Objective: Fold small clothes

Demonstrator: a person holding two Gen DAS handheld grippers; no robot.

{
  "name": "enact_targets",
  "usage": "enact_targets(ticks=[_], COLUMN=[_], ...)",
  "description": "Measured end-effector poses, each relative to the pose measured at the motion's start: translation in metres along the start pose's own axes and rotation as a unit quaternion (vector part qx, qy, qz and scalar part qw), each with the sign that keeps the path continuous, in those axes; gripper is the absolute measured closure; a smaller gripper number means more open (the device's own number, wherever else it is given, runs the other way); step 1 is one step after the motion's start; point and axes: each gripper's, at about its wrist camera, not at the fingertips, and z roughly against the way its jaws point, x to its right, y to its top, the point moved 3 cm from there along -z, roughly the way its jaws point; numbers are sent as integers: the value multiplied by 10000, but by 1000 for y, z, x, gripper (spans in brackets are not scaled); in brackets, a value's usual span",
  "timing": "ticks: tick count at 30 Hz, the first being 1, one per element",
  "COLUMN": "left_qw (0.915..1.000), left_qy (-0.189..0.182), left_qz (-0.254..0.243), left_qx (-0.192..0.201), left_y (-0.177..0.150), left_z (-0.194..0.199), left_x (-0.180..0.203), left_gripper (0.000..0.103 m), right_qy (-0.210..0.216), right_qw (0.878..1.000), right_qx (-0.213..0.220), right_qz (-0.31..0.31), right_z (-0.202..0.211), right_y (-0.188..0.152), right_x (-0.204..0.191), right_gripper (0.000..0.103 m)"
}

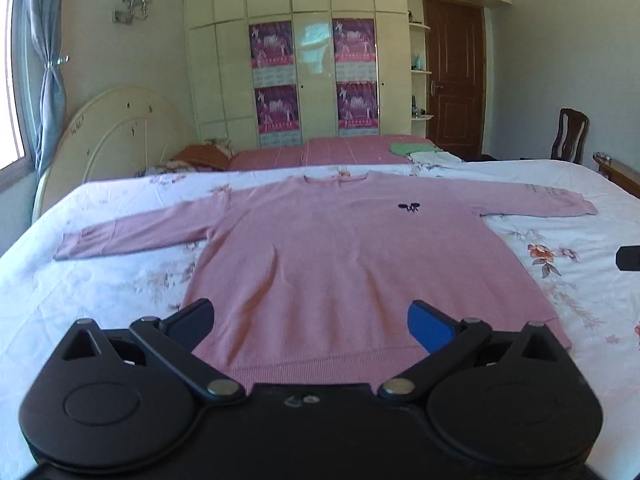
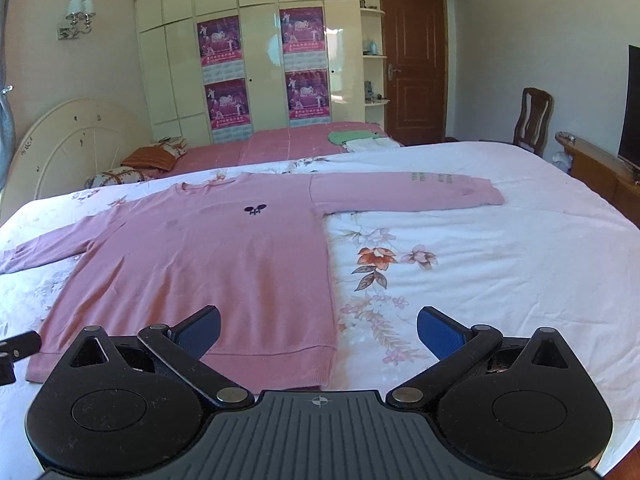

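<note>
sleeve lettering [image 2: 436,178] too small to read — poster [image 1: 276,110] text blurred

Sweater [image 1: 328,248] lies flat on the bed [image 1: 540,184], front up, neck toward the far side, hem nearest the cameras, sleeves spread out left and right. Left tongs [image 1: 310,322] hang over the hem, jaws wide apart, nothing between them. Right tongs [image 2: 318,330] sit to their right, over the sweater's right hem corner and the bare sheet beside it. Folded clothes [image 2: 360,140] on the bed's far part. Behind the bed: wardrobe [image 2: 260,60]; right of it, door [image 2: 416,68], then chair [image 2: 534,116].
</note>
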Motion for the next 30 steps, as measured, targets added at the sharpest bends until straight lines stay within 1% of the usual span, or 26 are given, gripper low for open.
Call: enact_targets(ticks=[1,2,4,5,7,8,9,10,11,14,16,18,20,23,24,26,27,28,29,30], left_qw=[9999,9997,9985,9987,9989,9986,9983,9981,9982,9986,9975,9963,9956,9960,9963,9967,9962,9954,9948,9945], left_qy=[29,-41,-323,-222,157,201,128,-60,-180,-134,-405,-517,-544,-479,-454,-369,-379,-380,-358,-305], left_qz=[-37,3,208,264,336,346,316,250,182,41,-39,-21,8,-44,-55,-72,-58,-33,-15,-6], left_qx=[-120,-230,-397,-384,-289,-348,-464,-551,-547,-506,-586,-690,-767,-755,-734,-721,-783,-873,-956,-998], left_y=[4,7,18,22,34,40,45,50,54,64,71,78,84,91,93,95,94,93,91,90], left_z=[-9,-18,-39,-47,-66,-79,-92,-107,-118,-153,-178,-203,-225,-253,-260,-269,-274,-278,-283,-285], left_x=[2,3,2,2,3,4,7,11,16,31,45,56,66,79,83,87,88,88,88,88], left_gripper=[0,0,0,0,0,0,0,0,0,0,2,2,2,4,6,21,39,39,35,25], right_qy=[-47,-77,-119,-158,-226,-270,-322,-391,-436,-411,-430,-392,-459,-568,-598,-651,-681,-714,-749,-756], right_qw=[10000,9999,9999,9998,9996,9995,9992,9988,9983,9972,9961,9948,9926,9854,9827,9773,9753,9727,9694,9661], right_qx=[-16,-34,-46,-36,-1,39,77,121,138,38,-54,-42,-21,90,127,203,219,178,121,81], right_qz=[-29,-59,-98,-108,-141,-185,-225,-279,-348,-616,-764,-937,-1122,-1600,-1749,-2004,-2088,-2199,-2336,-2467], right_z=[-7,-14,-28,-35,-50,-57,-64,-73,-83,-120,-148,-174,-200,-232,-241,-256,-262,-268,-275,-280], right_y=[3,6,14,18,28,33,39,47,54,73,83,92,100,110,112,116,117,117,117,117], right_x=[5,10,21,28,41,49,57,68,78,111,134,157,181,222,235,258,267,276,286,293], right_gripper=[0,0,0,0,0,0,0,0,0,0,0,0,0,1,1,1,16,39,41,41])
